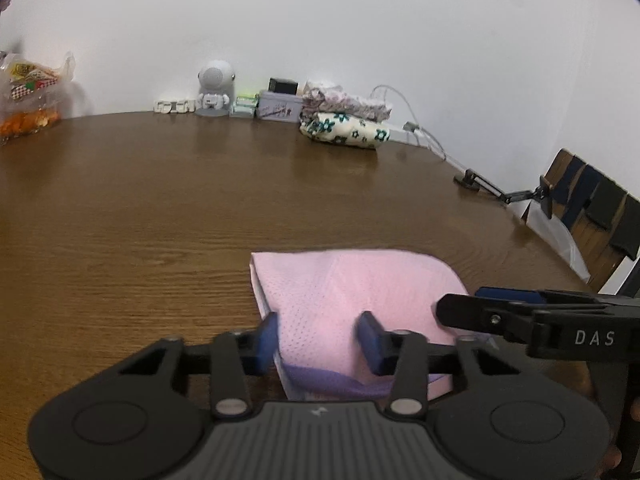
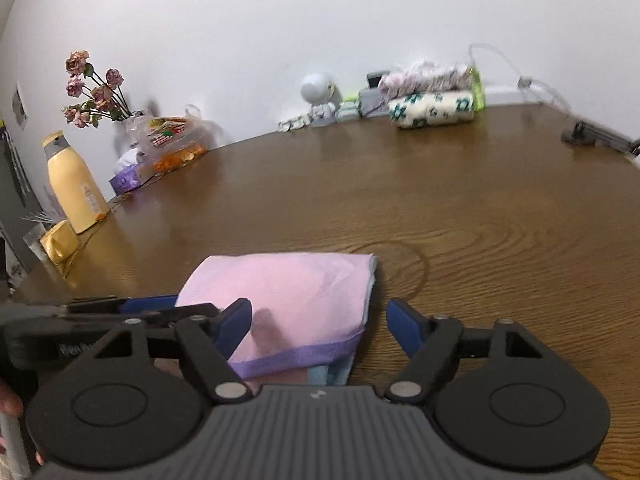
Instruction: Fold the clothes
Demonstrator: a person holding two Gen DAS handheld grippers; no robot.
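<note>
So your pink garment [image 1: 352, 300] is lying folded up on the brown worktop [image 1: 160, 208], right at the near edge in front of both tools. It's got a purple band [image 2: 296, 356] along the near hem, and from the right wrist view you can see a bit of light blue cloth peeking out under it at the right edge.

Your left tool [image 1: 320, 340] sits over the garment's near left part with the blue pads a moderate gap apart. The cloth runs between them, but the pads aren't squeezing it, so it's open. Bit of blur on the right pad.

Your right tool [image 2: 320, 324] is spread wide. Its left pad is over the pink cloth, its right pad is off the cloth over bare wood, gripping nothing. The tools sit side by side, and each one pokes into the other's view.

At the far wall there's a stack of folded flowery clothes [image 1: 344, 120], a small astronaut figure [image 1: 214, 88] and a tin [image 1: 280, 106]. On the left there's a yellow bottle [image 2: 74, 184], a tissue box [image 2: 130, 178] and dried roses [image 2: 92, 88].
</note>
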